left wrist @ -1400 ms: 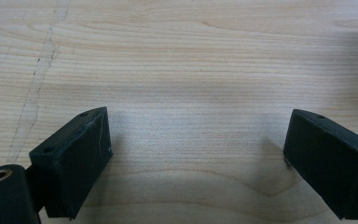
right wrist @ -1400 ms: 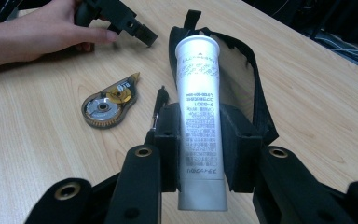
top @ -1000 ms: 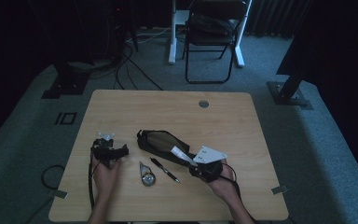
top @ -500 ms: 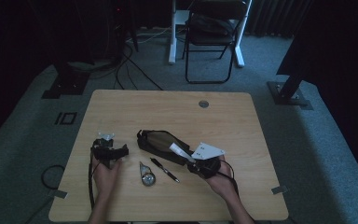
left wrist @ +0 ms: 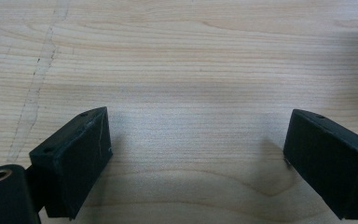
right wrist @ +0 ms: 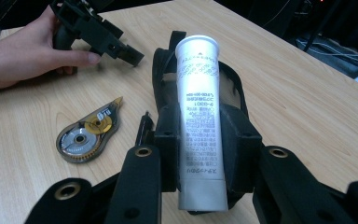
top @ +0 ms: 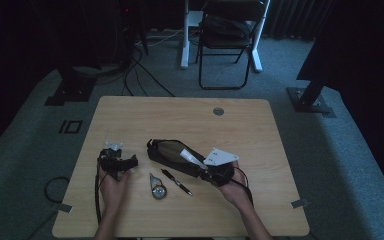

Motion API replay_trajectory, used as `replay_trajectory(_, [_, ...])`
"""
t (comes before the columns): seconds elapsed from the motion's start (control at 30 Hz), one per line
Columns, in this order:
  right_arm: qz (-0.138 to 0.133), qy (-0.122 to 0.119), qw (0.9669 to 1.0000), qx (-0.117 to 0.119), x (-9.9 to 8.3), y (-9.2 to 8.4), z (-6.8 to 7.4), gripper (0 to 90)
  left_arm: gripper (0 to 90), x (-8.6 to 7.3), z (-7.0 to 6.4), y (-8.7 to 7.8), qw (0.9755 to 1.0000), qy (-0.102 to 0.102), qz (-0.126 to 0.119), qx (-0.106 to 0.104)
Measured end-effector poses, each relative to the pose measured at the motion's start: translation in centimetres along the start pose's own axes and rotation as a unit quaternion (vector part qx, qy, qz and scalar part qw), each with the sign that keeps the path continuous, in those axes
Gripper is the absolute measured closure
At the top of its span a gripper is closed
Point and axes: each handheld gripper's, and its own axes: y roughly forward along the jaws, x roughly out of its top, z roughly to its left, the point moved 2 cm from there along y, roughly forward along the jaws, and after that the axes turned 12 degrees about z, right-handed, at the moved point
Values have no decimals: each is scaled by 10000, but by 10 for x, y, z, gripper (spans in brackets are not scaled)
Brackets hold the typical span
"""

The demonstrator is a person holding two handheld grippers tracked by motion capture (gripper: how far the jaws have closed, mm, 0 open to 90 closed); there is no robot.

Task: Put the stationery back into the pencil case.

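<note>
Clamped in the right gripper (right wrist: pixel 200 154) is a white tube (right wrist: pixel 199 116), held lengthwise over the open black pouch (right wrist: pixel 168 70), apparently so it can be slid inside. Just beside the pouch a pen (top: pixel 176 181) and a correction-tape dispenser (right wrist: pixel 89 133) are laid. Farther off, the left gripper (left wrist: pixel 198 154) is rested on the table (left wrist: pixel 191 56), its jaws spread and empty.

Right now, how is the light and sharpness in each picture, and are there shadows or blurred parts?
High view: dim, the room beyond the table almost black, small things soft. Left gripper view: bright, even light, sharp wood grain, a soft shadow between the open left claw. Right gripper view: well lit, print on the white tube readable, the right claw dark and slightly soft up close.
</note>
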Motion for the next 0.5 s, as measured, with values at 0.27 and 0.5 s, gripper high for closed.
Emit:
replay_trajectory(0.27, [10,18,10000,60,5,7,-2,708,78,0,0,0,10000,-2,0,2])
replay_trajectory(0.5, [3,10,10000,71,10,11,-3,708,78,0,0,0,10000,-3,0,2])
